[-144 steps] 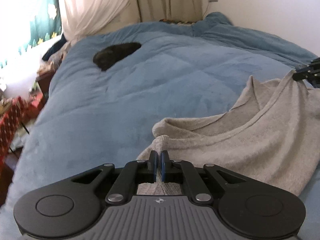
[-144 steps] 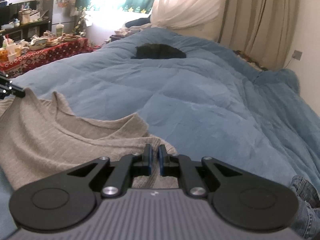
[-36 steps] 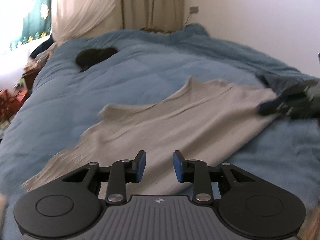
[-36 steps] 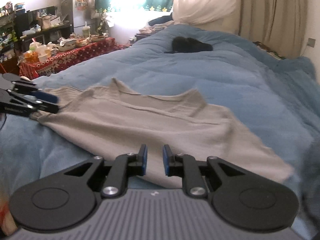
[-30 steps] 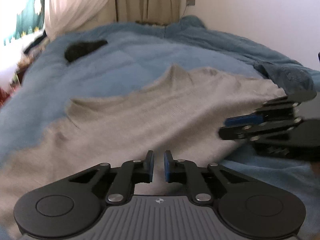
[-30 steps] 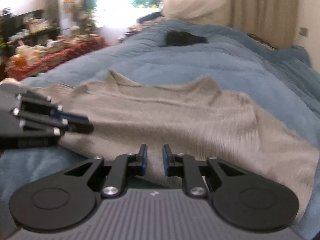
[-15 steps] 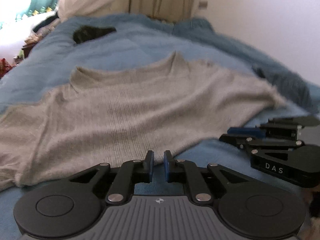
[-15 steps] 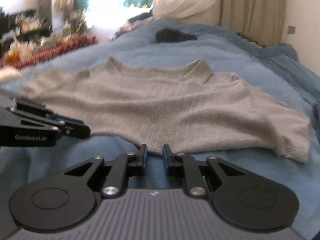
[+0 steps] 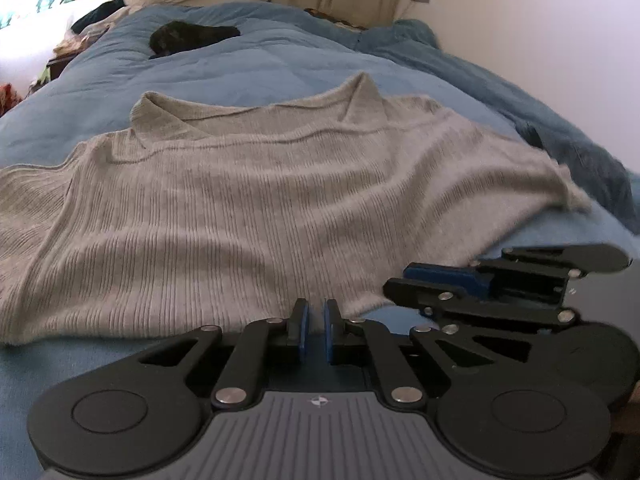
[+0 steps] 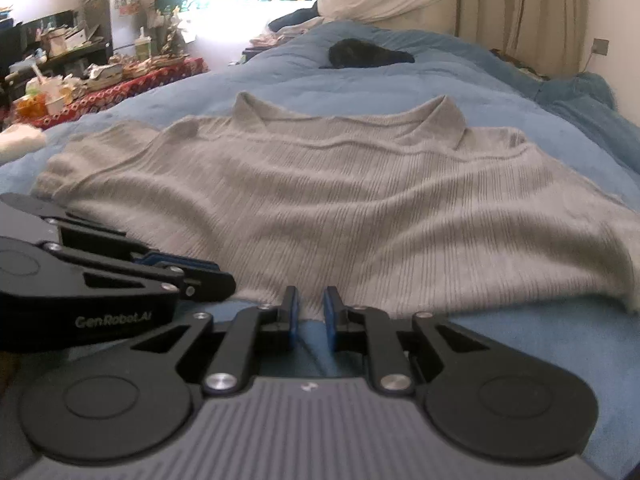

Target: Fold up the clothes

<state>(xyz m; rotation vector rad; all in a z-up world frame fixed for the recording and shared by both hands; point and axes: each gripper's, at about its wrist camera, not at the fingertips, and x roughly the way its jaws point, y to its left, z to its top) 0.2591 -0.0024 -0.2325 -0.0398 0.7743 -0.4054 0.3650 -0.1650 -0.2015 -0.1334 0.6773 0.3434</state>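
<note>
A grey ribbed knit top (image 9: 248, 208) lies spread flat on the blue bed, neckline at the far side, hem toward me. It also shows in the right wrist view (image 10: 360, 208). My left gripper (image 9: 314, 328) sits just before the hem, jaws almost together with a narrow gap and nothing between them. My right gripper (image 10: 307, 320) is also at the hem, jaws slightly apart and empty. Each gripper shows side-on in the other's view: the right one (image 9: 480, 280), the left one (image 10: 160, 268).
The blue duvet (image 9: 260, 68) covers the whole bed. A dark garment (image 9: 192, 38) lies near the pillow end. A darker blue blanket (image 9: 560, 140) bunches along the right wall. A cluttered table with a red cloth (image 10: 100, 80) stands to the left of the bed.
Both grippers let go of the top's shoulders, the top was laid flat, and both grippers drew back to the near hem. The left jaws opened, then narrowed again.
</note>
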